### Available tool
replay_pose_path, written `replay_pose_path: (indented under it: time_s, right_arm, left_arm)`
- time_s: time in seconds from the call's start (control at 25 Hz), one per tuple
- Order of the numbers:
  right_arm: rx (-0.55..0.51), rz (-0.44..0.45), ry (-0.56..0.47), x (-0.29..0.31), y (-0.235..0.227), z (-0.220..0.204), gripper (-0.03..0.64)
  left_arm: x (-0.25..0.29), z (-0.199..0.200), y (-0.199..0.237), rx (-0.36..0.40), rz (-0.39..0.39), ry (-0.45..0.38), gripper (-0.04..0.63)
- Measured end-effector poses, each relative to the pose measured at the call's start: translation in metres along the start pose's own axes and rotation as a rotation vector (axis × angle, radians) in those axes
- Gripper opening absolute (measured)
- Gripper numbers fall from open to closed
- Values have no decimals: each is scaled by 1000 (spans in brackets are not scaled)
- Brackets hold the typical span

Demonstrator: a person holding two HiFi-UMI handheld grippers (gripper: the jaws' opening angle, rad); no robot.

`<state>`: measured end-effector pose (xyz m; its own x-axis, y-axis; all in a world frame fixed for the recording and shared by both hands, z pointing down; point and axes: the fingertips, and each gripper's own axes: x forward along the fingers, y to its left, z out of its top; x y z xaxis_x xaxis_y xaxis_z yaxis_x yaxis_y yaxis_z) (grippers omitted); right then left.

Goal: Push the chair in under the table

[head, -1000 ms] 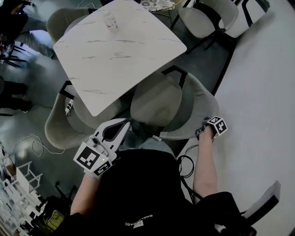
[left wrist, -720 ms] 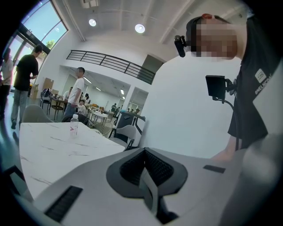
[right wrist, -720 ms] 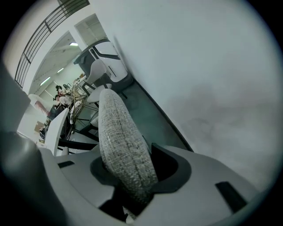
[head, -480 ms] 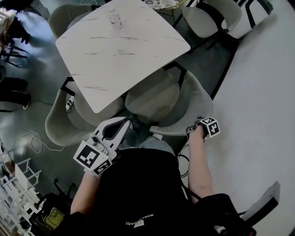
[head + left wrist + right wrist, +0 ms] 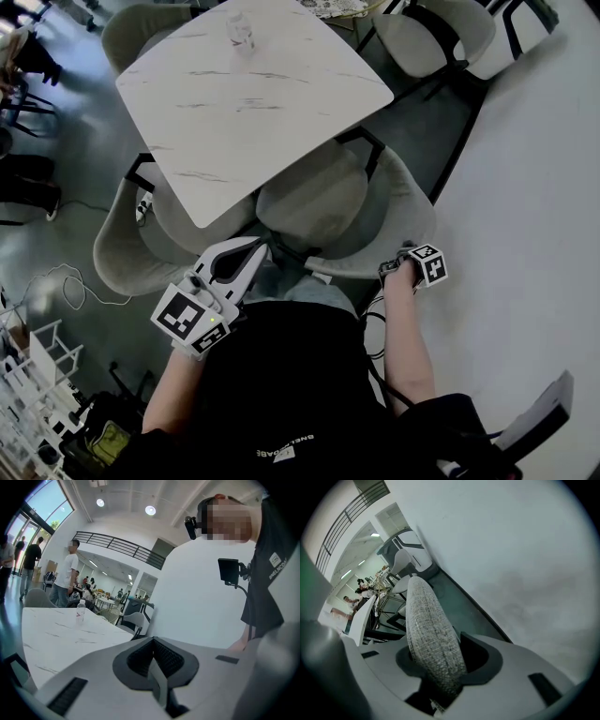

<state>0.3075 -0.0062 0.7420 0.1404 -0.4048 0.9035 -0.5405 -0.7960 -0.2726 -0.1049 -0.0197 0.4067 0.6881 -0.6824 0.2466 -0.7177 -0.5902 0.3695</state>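
Right gripper view: right gripper (image 5: 440,670) clamped on chair backrest (image 5: 429,625); left gripper (image 5: 156,667) closed, empty.

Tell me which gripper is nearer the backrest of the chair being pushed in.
Right. The right gripper is clamped on the backrest rim; the left gripper is held clear of it, near the person's torso, jaws together.

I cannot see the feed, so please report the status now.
Left gripper shut, empty. Right gripper shut on chair backrest. Seat partly under table. Second chair close alongside.
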Motion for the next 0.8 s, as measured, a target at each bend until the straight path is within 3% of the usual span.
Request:
replay_pose_path:
  time_s: [0.32,0.8]
  right_arm:
    - [93,21,-1,-15,-17,-30,156]
    - [209,-20,-41,-45,-66,-68,156]
  left_arm:
    - [-9,2,11,10,-29,12,3]
    - [-6,1,14,20,-120,35,3]
